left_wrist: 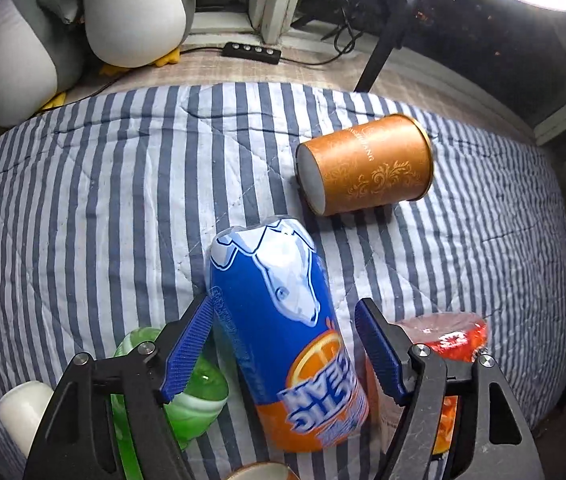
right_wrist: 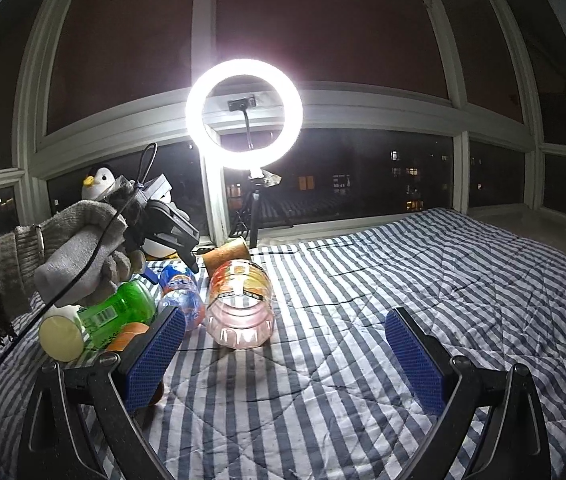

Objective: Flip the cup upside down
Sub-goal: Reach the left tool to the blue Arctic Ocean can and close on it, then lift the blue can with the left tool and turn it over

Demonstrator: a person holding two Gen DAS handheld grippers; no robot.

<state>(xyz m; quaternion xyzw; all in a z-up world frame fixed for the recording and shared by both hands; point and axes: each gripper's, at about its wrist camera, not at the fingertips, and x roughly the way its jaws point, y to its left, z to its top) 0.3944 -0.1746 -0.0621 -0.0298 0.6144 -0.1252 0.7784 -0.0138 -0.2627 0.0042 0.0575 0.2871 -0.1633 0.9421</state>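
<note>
The cup (left_wrist: 365,164) is an orange paper cup with gold scrollwork. It lies on its side on the striped quilt (left_wrist: 103,200), white base toward me and mouth pointing away to the right. In the right wrist view the cup (right_wrist: 229,254) shows small behind the bottles. My left gripper (left_wrist: 283,302) is open and hangs short of the cup, its blue pads either side of a blue-and-orange bottle (left_wrist: 283,340) lying below. A gloved hand (right_wrist: 79,256) holds that left gripper (right_wrist: 173,272). My right gripper (right_wrist: 285,316) is open over bare quilt, nothing between its fingers.
Around the blue bottle lie a green bottle (left_wrist: 199,392), a clear reddish bottle (right_wrist: 241,304) and a white-capped container (right_wrist: 61,336). Plush penguins (left_wrist: 135,12) and a power strip (left_wrist: 252,53) sit at the far edge. A ring light (right_wrist: 244,114) on a tripod stands by the window.
</note>
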